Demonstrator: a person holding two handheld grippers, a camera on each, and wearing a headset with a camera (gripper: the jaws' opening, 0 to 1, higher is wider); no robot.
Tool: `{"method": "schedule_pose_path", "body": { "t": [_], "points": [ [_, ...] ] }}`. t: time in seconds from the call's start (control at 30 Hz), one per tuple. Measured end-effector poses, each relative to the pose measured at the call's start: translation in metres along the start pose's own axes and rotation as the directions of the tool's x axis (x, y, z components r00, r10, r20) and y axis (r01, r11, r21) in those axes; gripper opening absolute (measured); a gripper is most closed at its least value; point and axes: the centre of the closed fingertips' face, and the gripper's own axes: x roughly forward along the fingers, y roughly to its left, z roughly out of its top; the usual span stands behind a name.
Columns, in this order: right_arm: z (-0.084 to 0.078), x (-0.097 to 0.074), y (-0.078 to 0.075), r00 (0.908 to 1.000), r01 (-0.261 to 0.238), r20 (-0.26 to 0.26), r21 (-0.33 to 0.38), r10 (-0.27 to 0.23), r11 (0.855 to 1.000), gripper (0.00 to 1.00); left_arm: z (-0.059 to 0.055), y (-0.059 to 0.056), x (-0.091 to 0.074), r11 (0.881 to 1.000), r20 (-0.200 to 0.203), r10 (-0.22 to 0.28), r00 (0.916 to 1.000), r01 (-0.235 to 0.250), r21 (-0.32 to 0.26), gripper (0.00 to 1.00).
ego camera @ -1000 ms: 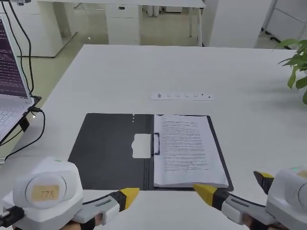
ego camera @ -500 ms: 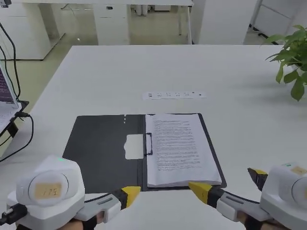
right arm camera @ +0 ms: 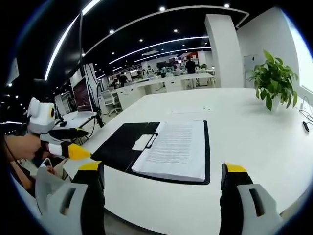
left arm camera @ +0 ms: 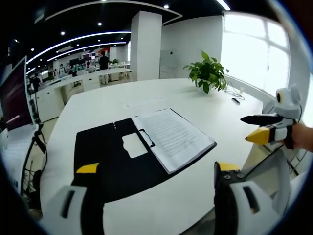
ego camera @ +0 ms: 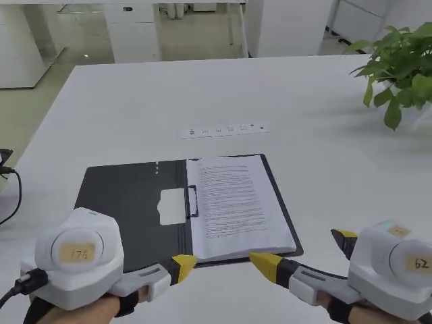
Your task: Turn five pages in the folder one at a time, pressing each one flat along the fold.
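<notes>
A black folder [ego camera: 128, 202] lies open on the white table, its left cover bare except for a white label [ego camera: 172, 206]. A stack of printed pages [ego camera: 233, 202] lies flat on its right half under a clip [ego camera: 192, 201]. Both grippers hover at the near table edge, short of the folder and touching nothing. The left gripper [left arm camera: 156, 169] stands open, one yellow fingertip [ego camera: 183, 262] near the folder's front edge. The right gripper [ego camera: 304, 251] is open too, near the stack's front right corner. From its own view the right gripper [right arm camera: 162, 167] faces the pages [right arm camera: 176, 149].
A white power strip [ego camera: 225, 129] lies beyond the folder. A potted plant [ego camera: 398, 67] stands at the far right. A black cable [ego camera: 8, 182] hangs at the table's left edge, and a laptop [left arm camera: 14, 98] stands left of the folder. Desks and cabinets fill the room behind.
The head camera has swung right, so the laptop has left the picture and the plant shows more. Folder and pages lie as before; both grippers stay open near the front edge.
</notes>
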Motion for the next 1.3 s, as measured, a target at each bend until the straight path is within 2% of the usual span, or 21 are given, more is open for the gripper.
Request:
{"method": "schedule_pose_path", "body": {
  "t": [0.7,1.13,1.3],
  "points": [
    [0.0,-0.005,0.006,0.9994,0.031,0.017,0.005,-0.032,0.999,0.99,0.014,-0.019,0.032,0.993,-0.006,-0.095,0.9955,0.095,0.071,0.95],
    [0.001,-0.009,0.01,0.9982,0.054,0.026,-0.007,-0.053,0.999,1.0,0.005,-0.033,0.066,0.978,-0.045,-0.157,0.9866,0.162,0.134,0.93],
    [0.002,-0.011,0.01,0.9977,0.06,0.032,-0.007,-0.06,0.998,1.0,0.006,-0.04,0.078,0.971,-0.05,-0.183,0.9819,0.188,0.147,0.91]
  ]
}}
